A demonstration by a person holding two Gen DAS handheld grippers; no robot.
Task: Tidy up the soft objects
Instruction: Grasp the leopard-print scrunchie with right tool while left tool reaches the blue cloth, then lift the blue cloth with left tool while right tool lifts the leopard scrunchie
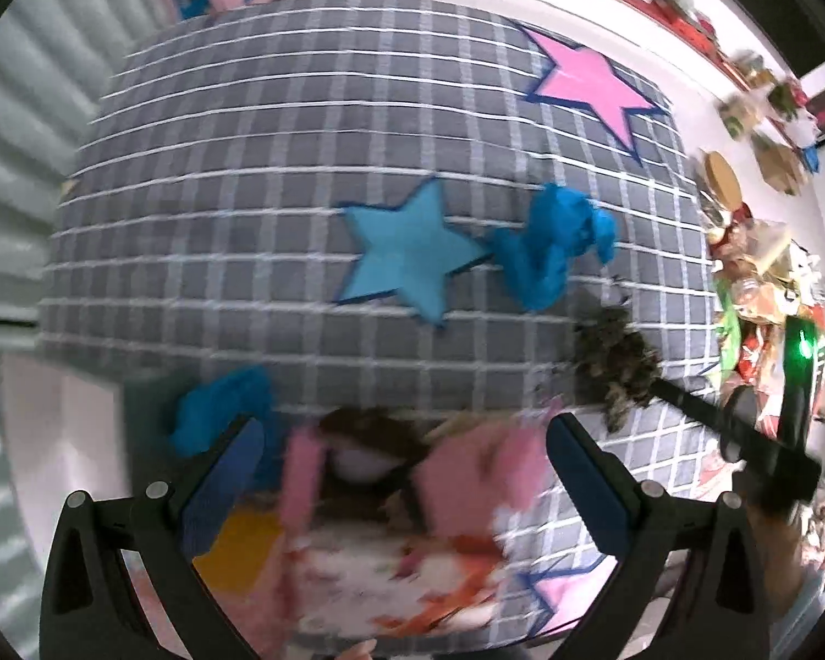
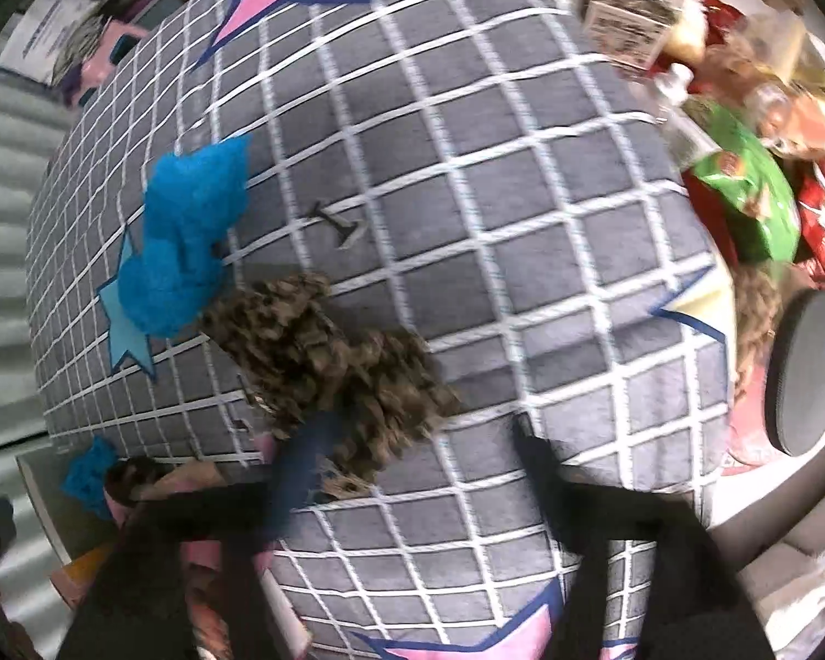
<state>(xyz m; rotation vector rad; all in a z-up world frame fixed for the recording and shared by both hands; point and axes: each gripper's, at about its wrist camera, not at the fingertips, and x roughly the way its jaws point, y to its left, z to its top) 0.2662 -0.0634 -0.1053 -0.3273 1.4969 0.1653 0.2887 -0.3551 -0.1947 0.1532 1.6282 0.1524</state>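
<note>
My left gripper stands wide above a blurred pink soft toy at lower centre; the pads do not press it. My right gripper is spread wide, nothing between. The brown fuzzy cloth lies centre-left on the grey grid rug, touching the blue cloth.
</note>
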